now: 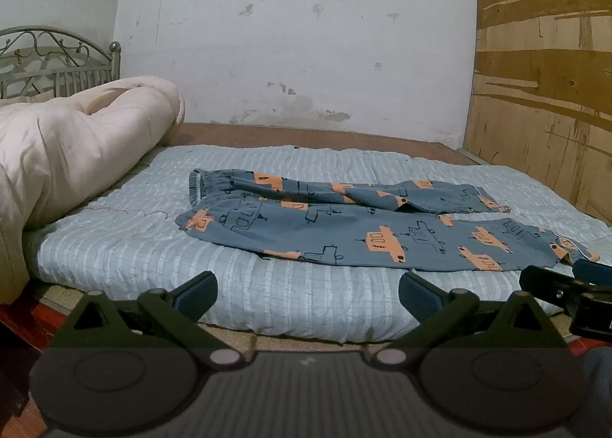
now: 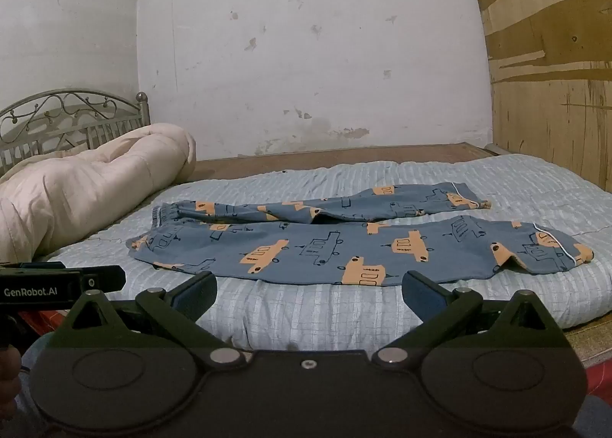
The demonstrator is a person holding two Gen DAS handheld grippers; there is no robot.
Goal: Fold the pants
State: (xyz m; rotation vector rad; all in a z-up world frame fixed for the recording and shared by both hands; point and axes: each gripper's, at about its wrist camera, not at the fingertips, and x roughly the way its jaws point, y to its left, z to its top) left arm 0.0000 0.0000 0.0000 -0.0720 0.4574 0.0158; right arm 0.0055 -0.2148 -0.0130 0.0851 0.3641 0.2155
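pants: blue ones with orange cars, spread flat on my bed, nothing folded. Waistband points to the headboard end, cuffs to the foot end, near leg running along the near edge of the mattress, far leg lying just behind it.
left gripper: jaws wide apart, holding nothing, hanging just off the near edge in front of the near leg, not touching it.
right gripper: same deal, jaws apart and empty, off the near edge by the lower half of the near leg; from the left wrist view it shows up right by the near cuff.
blanket: light blue ribbed thing under the pants, covers most of the mattress.
duvet: pale pink, rolled up at the headboard end, well apart from the waistband.
headboard: curly metal, behind the duvet.
wall: white, scuffed, along the far edge.
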